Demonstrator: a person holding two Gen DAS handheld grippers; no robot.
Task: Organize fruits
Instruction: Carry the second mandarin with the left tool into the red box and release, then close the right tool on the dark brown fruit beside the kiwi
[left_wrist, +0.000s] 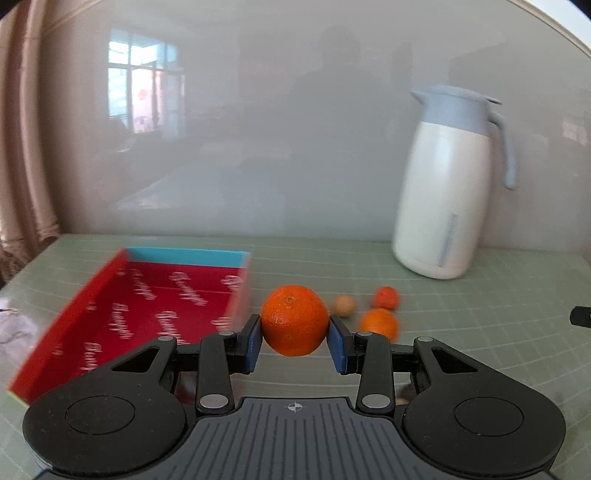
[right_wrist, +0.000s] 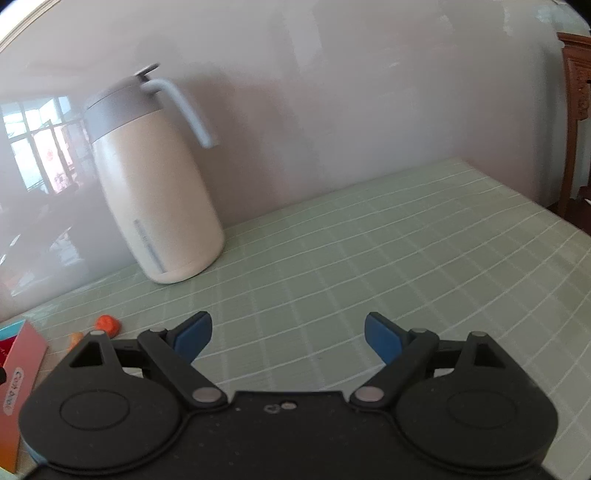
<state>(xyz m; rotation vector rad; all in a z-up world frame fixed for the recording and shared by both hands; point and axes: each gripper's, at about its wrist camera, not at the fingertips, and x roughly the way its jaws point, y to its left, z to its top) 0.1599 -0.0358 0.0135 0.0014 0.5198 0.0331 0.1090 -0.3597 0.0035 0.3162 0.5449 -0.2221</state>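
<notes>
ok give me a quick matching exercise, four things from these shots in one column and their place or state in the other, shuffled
Things:
1. big orange
2. red box
3. jug
4. right tongs

Place or state:
A. stands by the wall
B. open, nothing between them
C. gripped in the left tongs
D. lies on the mat with no fruit in it

Pairs: 1-C, 2-D, 3-A, 4-B

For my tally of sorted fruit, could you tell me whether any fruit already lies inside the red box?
No, the red box shows only its printed floor.
</notes>
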